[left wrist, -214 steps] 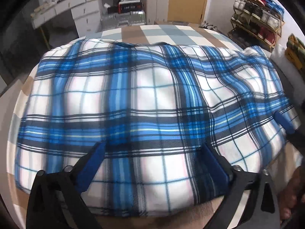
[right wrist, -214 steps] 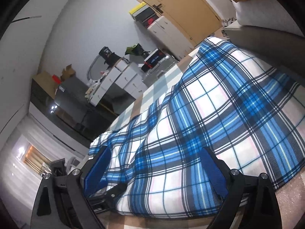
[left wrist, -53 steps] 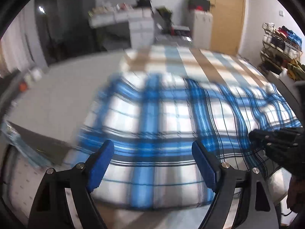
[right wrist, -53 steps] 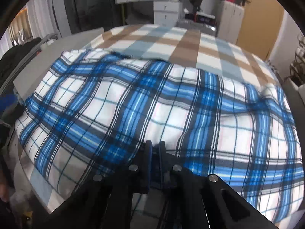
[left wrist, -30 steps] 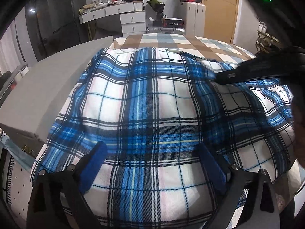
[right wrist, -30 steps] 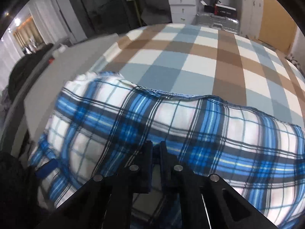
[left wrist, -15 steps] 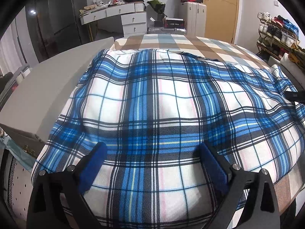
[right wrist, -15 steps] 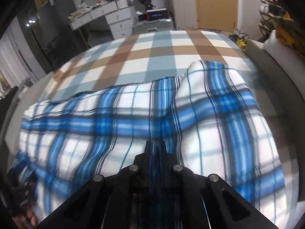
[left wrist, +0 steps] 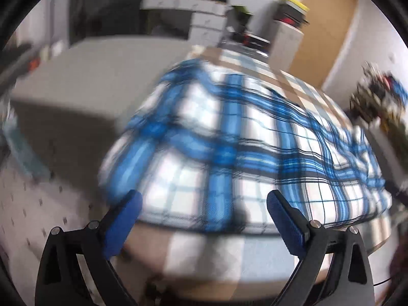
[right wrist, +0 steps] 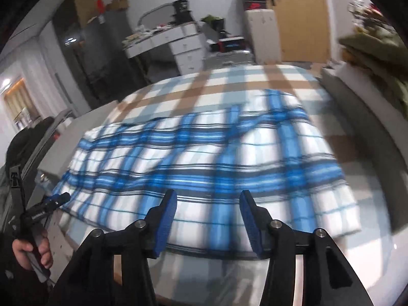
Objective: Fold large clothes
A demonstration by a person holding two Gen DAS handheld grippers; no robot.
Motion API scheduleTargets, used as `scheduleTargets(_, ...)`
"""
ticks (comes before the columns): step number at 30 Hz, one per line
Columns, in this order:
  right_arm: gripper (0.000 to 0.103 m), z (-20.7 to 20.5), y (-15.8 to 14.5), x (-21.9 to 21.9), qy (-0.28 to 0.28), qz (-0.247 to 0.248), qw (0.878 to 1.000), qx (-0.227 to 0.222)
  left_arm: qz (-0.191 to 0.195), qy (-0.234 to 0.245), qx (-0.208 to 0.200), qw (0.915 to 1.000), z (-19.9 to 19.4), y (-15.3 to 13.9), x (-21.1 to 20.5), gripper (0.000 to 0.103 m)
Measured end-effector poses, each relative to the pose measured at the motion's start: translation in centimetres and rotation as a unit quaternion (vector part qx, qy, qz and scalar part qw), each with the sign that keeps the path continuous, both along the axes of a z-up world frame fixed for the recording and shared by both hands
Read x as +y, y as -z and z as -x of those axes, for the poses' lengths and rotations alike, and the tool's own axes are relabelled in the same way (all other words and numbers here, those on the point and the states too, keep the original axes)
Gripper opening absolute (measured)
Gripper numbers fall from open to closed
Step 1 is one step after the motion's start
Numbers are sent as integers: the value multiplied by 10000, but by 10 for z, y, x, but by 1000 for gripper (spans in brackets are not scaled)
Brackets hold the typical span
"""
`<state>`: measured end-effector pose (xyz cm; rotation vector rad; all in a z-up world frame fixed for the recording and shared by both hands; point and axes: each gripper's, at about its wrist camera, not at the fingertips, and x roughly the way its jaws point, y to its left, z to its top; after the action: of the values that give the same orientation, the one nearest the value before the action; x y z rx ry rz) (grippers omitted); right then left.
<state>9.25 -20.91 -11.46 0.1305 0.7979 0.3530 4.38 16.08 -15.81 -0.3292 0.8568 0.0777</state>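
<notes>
Blue plaid garment (right wrist: pixel 209 168) lies folded flat on the checked bed (right wrist: pixel 229 86), along its near edge. My right gripper (right wrist: pixel 207 204) hovers above it, jaws opening, no cloth between them. My left gripper (left wrist: pixel 201 204) is spread wide, empty, off the garment's near-left corner. Both views blurred.

Blurred blue-and-white plaid garment (left wrist: pixel 250 153) spread on a brown, blue-grey and white checked bed cover (left wrist: pixel 204 250), left gripper (left wrist: pixel 204 216) above its near edge, blue-padded jaws wide apart and empty, white drawers (left wrist: pixel 206 25) and wooden door (left wrist: pixel 326 28) behind
</notes>
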Motion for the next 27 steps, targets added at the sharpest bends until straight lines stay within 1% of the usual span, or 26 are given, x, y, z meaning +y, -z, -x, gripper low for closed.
scheduleTargets(1,51,-3,2,9,-87,-26,10000,8,304,-78,50,9995,2,2,10,96)
scheduleTargets(2,51,-6,3,19,-193,-49,9998,29,699,-190,126,9973,2,6,22,96)
scheduleTargets(3,51,-5,4,26,-284,-71,9996,42,1023,-257,114,9944,2,8,31,96)
scheduleTargets(4,51,-5,5,33,-374,-96,9992,45,1151,-294,34,9929,3,7,35,96)
scheduleTargets(5,51,-5,5,40,-464,-108,9989,36,1325,-286,60,9908,0,7,38,96)
scheduleTargets(6,51,-4,5,47,-536,-89,9985,29,1476,-223,52,9888,-4,8,39,98)
scheduleTargets(9,52,-1,6,59,-698,-33,9975,44,1481,-301,-25,9885,-11,8,39,99)
scheduleTargets(11,53,1,7,61,-730,-10,9973,53,1552,-453,-117,9868,-18,7,38,100)
scheduleTargets(13,53,5,8,61,-708,-22,9975,66,1538,-775,-245,9848,-22,7,37,100)
scheduleTargets(14,53,6,7,60,-699,-52,9975,83,1431,-885,-266,9854,-24,5,37,100)
scheduleTargets(15,53,6,6,59,-694,-76,9975,103,1183,-993,-256,9877,-25,5,32,98)
scheduleTargets(16,53,5,4,58,-668,-85,9977,119,771,-1086,-180,9909,-28,5,25,91)
scheduleTargets(17,53,3,1,58,-647,-72,9978,125,389,-1163,-126,9924,-31,5,16,68)
scheduleTargets(18,53,1,-4,58,-662,-62,9977,124,244,-1083,-135,9937,-34,5,9,52)
scheduleTargets(19,53,-2,-9,59,-686,-55,9976,124,158,-984,-136,9949,-37,7,3,46)
scheduleTargets(20,53,-8,-18,61,-720,-30,9973,125,-61,-893,-143,9959,-38,7,-6,36)
scheduleTargets(21,53,-15,-30,65,-770,-27,9970,97,-348,-853,-222,9955,-37,6,-14,33)
scheduleTargets(22,54,-20,-40,69,-834,-52,9965,49,-545,-804,-342,9947,-34,4,-19,30)
scheduleTargets(23,55,-28,-55,77,-941,-67,9955,-18,-787,-731,-479,9931,-31,1,-27,23)
scheduleTargets(24,58,-36,-69,90,-1071,-15,9942,-37,-1048,-647,-607,9905,-28,-2,-35,17)
scheduleTargets(25,62,-44,-79,103,-1214,48,9926,-20,-1244,-556,-691,9883,-26,-4,-41,16)
scheduleTargets(27,62,-59,-99,135,-1556,126,9877,33,-1586,-227,-946,9825,-20,-11,-59,16)
